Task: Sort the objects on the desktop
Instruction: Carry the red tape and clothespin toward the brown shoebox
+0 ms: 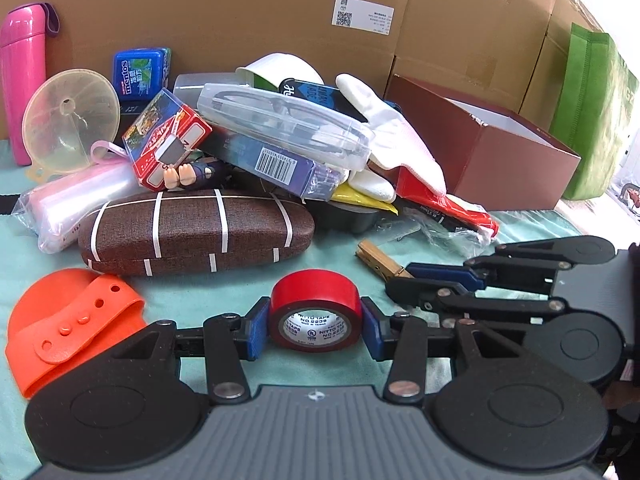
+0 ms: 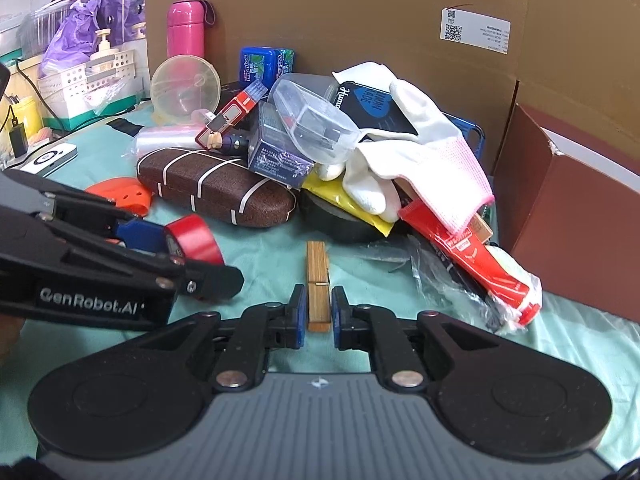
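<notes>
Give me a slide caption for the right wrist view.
Right tongs shut on a wooden clothespin; left tongs hold red tape.

Open green cloth [image 2: 272, 256] lies ahead, walled by the brown glasses case [image 1: 196, 232] and clutter pile [image 2: 360, 128].

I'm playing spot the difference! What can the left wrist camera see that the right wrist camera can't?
Only the left wrist view shows the green bag beside the brown box. Only the right wrist view shows the white basket and purple bags on a side shelf. Both show the red tape roll in the left gripper, the wooden clothespin in the right gripper, and the brown glasses case.
</notes>
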A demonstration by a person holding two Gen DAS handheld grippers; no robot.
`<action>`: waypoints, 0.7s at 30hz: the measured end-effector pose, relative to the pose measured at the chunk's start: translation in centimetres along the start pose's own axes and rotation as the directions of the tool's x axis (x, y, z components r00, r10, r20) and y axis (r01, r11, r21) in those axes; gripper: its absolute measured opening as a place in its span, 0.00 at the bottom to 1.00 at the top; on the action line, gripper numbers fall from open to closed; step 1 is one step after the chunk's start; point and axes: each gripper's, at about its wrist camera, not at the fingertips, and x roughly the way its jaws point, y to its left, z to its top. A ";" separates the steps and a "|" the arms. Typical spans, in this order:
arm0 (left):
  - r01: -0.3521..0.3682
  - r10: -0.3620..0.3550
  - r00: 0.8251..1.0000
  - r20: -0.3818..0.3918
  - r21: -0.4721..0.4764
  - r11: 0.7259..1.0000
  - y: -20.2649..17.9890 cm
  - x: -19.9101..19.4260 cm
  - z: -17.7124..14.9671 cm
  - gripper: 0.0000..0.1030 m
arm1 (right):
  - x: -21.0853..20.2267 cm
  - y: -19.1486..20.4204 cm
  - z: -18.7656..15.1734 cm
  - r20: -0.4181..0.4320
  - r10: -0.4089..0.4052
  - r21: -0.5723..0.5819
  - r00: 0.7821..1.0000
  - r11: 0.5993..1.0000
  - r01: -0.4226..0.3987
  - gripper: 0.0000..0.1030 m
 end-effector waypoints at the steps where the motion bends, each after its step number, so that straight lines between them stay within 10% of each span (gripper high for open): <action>1: -0.001 0.001 1.000 -0.001 0.002 1.000 -0.1 0.0 0.0 0.46 | 0.2 0.0 0.1 0.001 0.002 0.004 1.000 1.000 -0.002 0.11; 13: 0.013 -0.013 1.000 0.018 0.041 0.999 -2.0 -1.1 1.1 0.47 | -1.7 -1.4 -0.1 0.037 0.032 0.035 0.999 0.999 -0.033 0.09; 21: 0.134 -0.139 0.989 0.053 0.079 0.988 -5.9 -0.6 4.8 0.47 | -6.2 -5.6 1.0 0.160 -0.089 0.073 0.983 0.994 0.078 0.09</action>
